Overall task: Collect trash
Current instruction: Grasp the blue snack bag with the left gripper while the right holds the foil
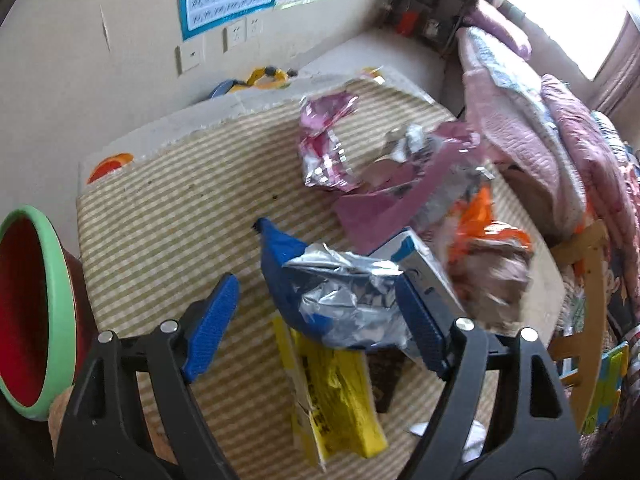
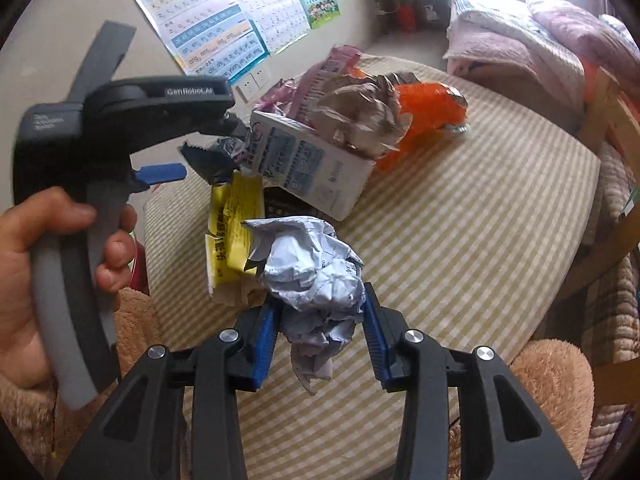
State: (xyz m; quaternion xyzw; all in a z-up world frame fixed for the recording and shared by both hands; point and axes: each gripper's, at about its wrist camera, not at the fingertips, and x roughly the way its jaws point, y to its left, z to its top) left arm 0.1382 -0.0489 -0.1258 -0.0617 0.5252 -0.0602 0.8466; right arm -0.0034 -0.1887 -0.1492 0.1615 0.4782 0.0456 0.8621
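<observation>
Fingers of the right gripper (image 2: 320, 340) press from both sides on a crumpled white paper ball (image 2: 310, 280), held just above the striped table (image 2: 460, 240). Left gripper (image 1: 320, 320) fingers stand wide apart around a blue-and-silver foil wrapper (image 1: 332, 296), not pressing it. A red bin with a green rim (image 1: 28, 312) sits at the table's left edge.

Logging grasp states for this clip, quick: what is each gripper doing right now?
Left gripper: open, jaws astride the blue foil wrapper, not pressing it.
Right gripper: shut on the crumpled white paper.
</observation>
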